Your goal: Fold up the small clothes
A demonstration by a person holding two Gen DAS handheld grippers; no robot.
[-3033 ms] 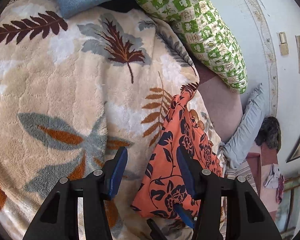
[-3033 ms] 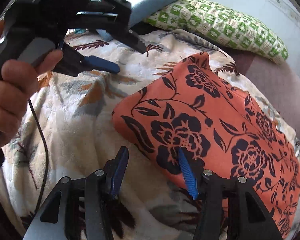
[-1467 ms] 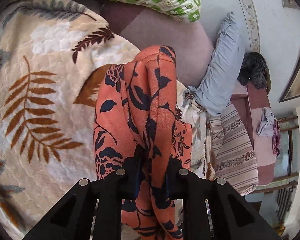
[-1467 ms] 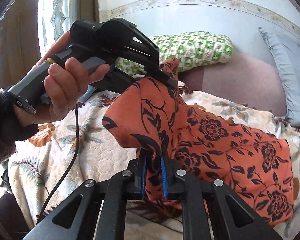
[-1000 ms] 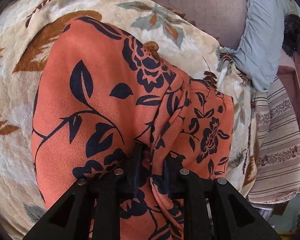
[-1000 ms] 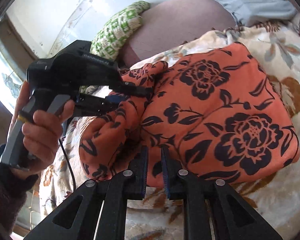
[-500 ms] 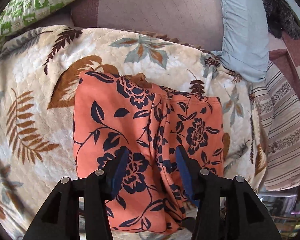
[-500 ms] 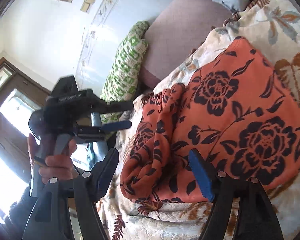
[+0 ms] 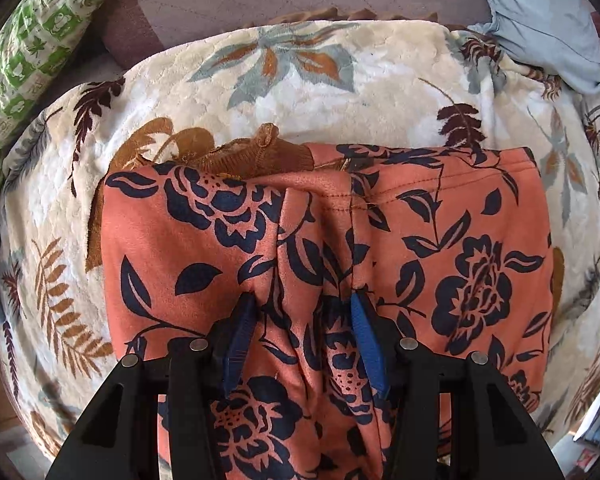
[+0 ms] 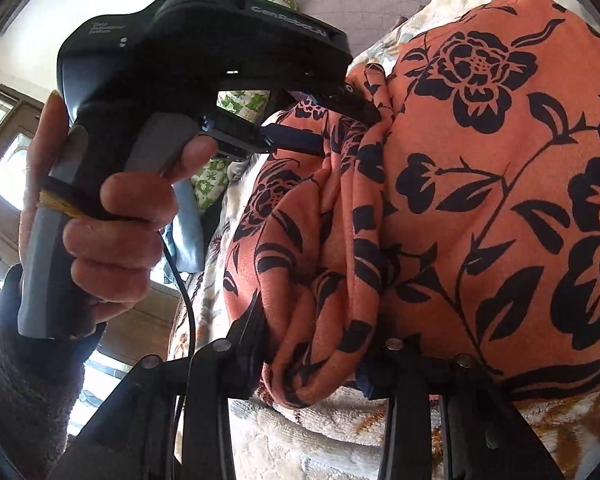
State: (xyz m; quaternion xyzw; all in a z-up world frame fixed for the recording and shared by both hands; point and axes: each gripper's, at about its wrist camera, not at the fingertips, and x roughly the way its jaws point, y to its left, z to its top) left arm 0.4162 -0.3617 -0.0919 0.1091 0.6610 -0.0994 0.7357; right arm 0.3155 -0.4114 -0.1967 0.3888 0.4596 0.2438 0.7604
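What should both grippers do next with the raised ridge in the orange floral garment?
Probably close both on the ridge. The left gripper and right gripper each straddle a raised pleat of the orange floral garment, jaws open, so neither yet holds the cloth.

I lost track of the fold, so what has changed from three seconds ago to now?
The orange floral garment, then lying flat, was pinched by both tools, lifted and folded over itself, then let go. Now the left tool and right tool are open, each straddling the bunched ridge along the fold. The leaf-print blanket and green pillow stayed put.
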